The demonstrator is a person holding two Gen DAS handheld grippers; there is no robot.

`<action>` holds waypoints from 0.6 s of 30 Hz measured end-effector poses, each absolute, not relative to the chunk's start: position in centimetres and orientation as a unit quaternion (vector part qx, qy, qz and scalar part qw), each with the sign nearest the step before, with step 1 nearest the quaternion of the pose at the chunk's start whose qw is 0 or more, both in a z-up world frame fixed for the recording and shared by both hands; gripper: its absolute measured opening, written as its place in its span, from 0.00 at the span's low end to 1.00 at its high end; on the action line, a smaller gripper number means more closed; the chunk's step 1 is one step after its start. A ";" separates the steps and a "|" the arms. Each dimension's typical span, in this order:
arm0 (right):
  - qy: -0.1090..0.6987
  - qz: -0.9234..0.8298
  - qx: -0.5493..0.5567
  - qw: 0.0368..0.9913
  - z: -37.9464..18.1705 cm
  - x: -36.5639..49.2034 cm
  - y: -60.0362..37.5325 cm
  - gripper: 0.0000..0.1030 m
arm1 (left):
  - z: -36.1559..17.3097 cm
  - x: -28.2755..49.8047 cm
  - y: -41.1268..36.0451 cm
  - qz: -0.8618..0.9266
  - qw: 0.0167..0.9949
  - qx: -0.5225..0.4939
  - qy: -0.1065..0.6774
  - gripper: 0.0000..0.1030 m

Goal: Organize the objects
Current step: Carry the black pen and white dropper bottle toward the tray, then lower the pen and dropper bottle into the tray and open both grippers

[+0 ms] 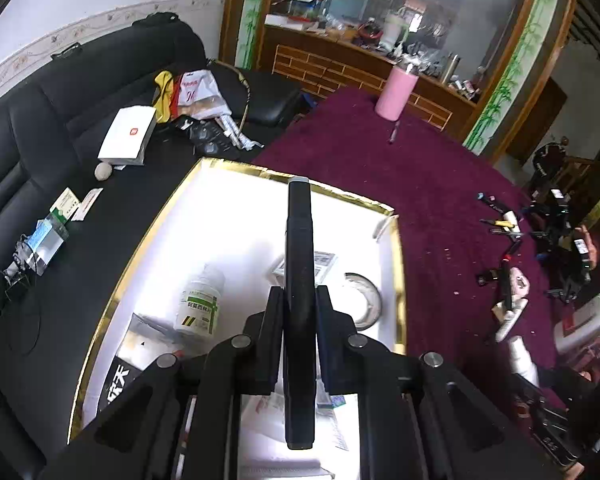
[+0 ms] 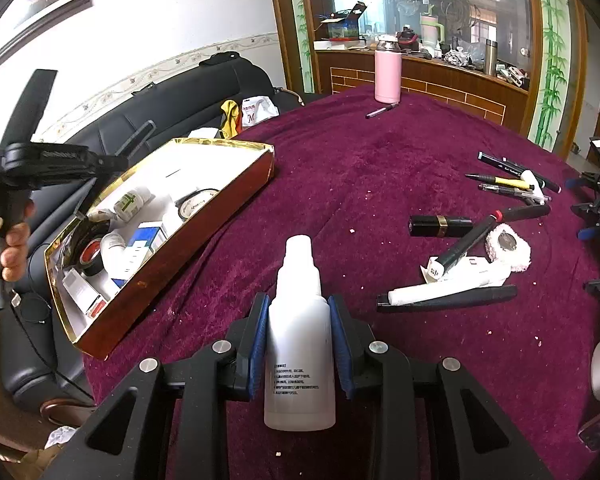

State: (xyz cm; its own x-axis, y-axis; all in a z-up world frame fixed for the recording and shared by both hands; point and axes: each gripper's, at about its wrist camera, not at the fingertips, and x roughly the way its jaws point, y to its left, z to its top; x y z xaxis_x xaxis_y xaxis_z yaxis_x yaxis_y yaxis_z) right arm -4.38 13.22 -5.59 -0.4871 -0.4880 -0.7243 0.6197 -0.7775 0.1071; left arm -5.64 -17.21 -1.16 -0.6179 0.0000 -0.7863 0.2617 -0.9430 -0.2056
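The round tabletop covered in plum-coloured plush cloth [image 2: 380, 168] spreads ahead of both tools, and at its edge, forward and to the left of the right hand-held gripper [image 2: 298, 336], sits the shallow gold-rimmed cardboard box with a white lining [image 2: 172, 264], already holding a white pill bottle with a green label [image 1: 199, 300], a roll of black tape, small cartons and a flat round tin. The left hand-held gripper [image 1: 299, 312] hangs directly above that box, its jaws pressed in on a long, flat black bar-shaped object [image 1: 299, 280] that runs forward between the fingers and back beneath the tool; it looks stiff and smooth, so I judge it could slide if the squeeze eases, and a hold near its middle suits it. The right hand-held gripper is pinching a white plastic squeeze bottle with a rounded cap [image 2: 300, 332] across its body, blue pads [image 2: 259, 344] on either flank, cap pointing forward, above the cloth. The bottle seems light and slightly yielding, so a moderate grip on the wide body rather than the narrow neck is wiser. Forward and to the right lie loose pens, a black lipstick tube with a gold band [image 2: 440, 224] and a white tube.
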 end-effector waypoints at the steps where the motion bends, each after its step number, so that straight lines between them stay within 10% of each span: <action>1: 0.085 -0.858 0.391 0.323 -5.6 -4.5 13.1 0.31 | -1.5 -5.9 -17.4 -0.884 0.077 0.435 0.153 0.14; 18: 0.125 -0.842 0.373 0.370 -2.9 -6.8 7.1 0.31 | -4.2 -8.4 -19.4 -0.868 0.090 0.456 0.175 0.14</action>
